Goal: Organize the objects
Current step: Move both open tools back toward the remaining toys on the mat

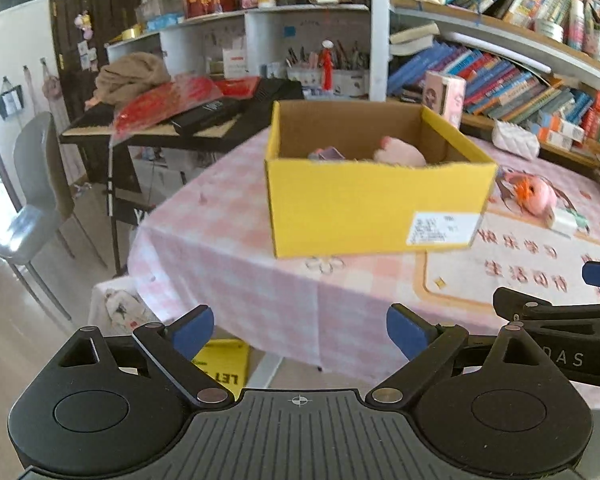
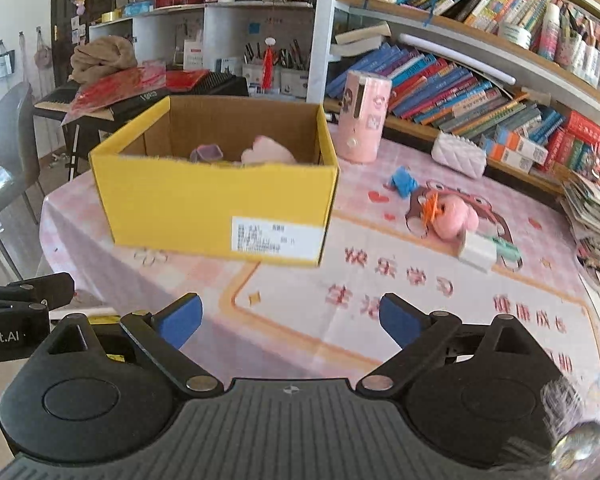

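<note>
Both tongs, left gripper [image 1: 300,332] and right gripper [image 2: 290,320], gape wide and empty before a yellow box [image 2: 220,200] holding a pink toy [image 2: 268,152] on the table [image 2: 340,320].

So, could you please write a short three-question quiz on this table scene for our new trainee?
1. True or false: the yellow box holds nothing.
2. Which lies nearest the pink plush toy on the table? A) white charger B) pink tube C) white quilted pouch
3. Is either the left gripper or right gripper holding anything?

Key: 1. False, pink and purple items lie inside. 2. A. 3. No, both stand open with nothing between their fingers.
</note>
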Motion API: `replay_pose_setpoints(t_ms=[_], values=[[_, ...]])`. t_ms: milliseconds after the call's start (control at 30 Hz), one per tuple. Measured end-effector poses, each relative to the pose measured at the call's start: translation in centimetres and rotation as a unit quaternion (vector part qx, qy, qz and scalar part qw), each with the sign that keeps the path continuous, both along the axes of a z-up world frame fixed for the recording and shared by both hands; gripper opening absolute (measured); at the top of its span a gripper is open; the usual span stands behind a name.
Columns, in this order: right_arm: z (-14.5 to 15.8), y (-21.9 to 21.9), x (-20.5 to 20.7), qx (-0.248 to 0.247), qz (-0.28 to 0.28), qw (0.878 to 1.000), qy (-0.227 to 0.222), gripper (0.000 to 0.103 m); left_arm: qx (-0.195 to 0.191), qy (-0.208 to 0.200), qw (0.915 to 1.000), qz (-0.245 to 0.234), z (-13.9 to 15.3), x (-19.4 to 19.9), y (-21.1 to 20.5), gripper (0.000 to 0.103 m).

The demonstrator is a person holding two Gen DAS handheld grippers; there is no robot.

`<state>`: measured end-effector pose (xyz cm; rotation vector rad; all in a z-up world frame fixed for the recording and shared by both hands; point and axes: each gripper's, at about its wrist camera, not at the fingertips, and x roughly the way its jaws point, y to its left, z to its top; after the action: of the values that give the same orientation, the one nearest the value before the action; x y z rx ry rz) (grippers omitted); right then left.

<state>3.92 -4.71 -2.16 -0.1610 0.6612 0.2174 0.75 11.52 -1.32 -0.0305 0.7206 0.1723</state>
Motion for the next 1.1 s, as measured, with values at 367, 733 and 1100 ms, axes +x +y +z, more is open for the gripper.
replay_pose_setpoints(t_ms=[367,733,1100], values=[[-1.1,-3.7,-2.8,-0.004,-0.069,0.998,0.016,0.099,0.000,0.017,0.9971,-0.075,-0.9,-0.4,-4.0,0.095],[-1.0,-8.7,-2.9,-0.006,-0.148,0.989,0.020,0.100,-0.006,0.017,0.9894,-0.144,-0.9,2.2,-8.4,0.095],[-1.1,-14.8,-0.6,-0.009,-0.209,0.978,0.021,0.100,-0.007,0.015,0.9790,-0.203,-0.8,6.4,-14.6,0.095]])
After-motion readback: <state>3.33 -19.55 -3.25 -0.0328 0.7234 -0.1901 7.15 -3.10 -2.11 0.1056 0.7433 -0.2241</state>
